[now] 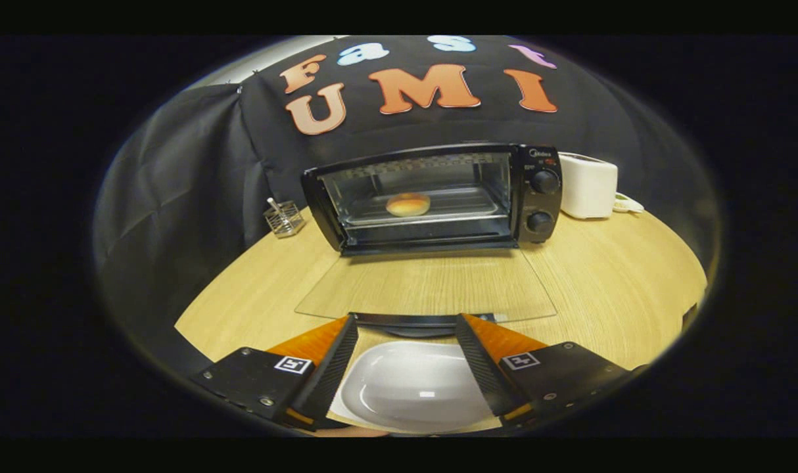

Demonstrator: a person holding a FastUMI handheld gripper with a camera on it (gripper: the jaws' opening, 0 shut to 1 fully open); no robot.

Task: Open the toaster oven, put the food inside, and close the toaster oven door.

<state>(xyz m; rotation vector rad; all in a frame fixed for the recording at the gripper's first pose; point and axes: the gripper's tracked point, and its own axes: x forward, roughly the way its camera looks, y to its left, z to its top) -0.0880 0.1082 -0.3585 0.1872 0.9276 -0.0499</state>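
A black toaster oven (pixel 534 190) stands at the back of the wooden table (pixel 609 282). Its glass door (pixel 425 286) is folded down flat toward me, with the dark handle (pixel 415 322) at the door's near edge. A round golden bun (pixel 408 204) lies on the metal tray (pixel 465 203) inside the oven. My gripper (pixel 405 323) is open and holds nothing. Its fingertips sit just at the door handle, one on each side of its middle. Below and between the fingers lies a white oval dish (pixel 412 387) with nothing in it.
A white toaster (pixel 588 186) stands right of the oven, with a small white item (pixel 629 205) beside it. A small wire holder with a utensil (pixel 283 217) is left of the oven. Black cloth walls close in the back and left.
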